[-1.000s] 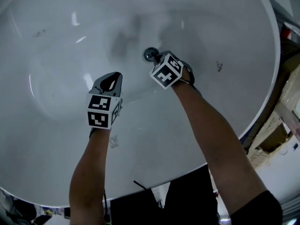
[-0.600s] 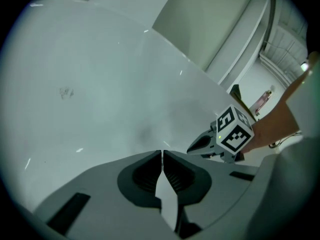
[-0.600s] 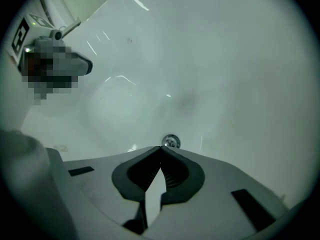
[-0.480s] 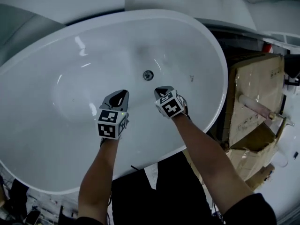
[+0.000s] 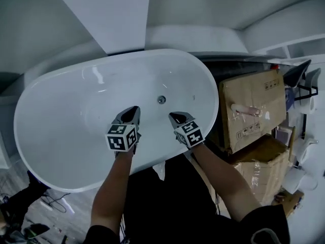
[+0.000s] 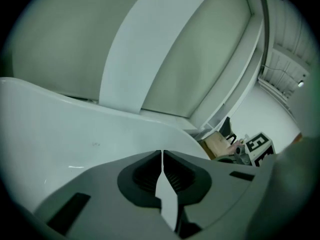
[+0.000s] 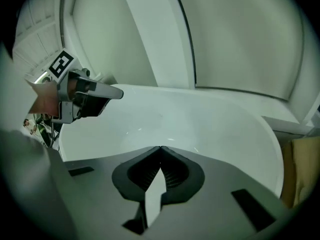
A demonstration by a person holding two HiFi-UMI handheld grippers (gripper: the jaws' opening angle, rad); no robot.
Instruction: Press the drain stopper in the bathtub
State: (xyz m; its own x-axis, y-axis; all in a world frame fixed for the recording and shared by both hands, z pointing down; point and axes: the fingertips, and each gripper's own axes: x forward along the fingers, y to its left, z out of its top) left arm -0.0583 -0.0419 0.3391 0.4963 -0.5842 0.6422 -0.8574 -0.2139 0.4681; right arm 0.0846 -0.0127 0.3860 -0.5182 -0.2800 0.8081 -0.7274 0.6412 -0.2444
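White bathtub [image 5: 61, 136] rim beside cardboard boxes [image 5: 256, 93]

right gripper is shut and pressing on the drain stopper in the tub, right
No. The right gripper is shut, but it is not pressing on the drain stopper: the head view shows its tips apart from the stopper, nearer the person, over the bathtub.

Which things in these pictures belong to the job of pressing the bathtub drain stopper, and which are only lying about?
Belong to the job:
drain stopper; bathtub; left gripper and right gripper, both shut and empty.

Only lying about:
cardboard boxes beside the bathtub; pale tube on the top box.
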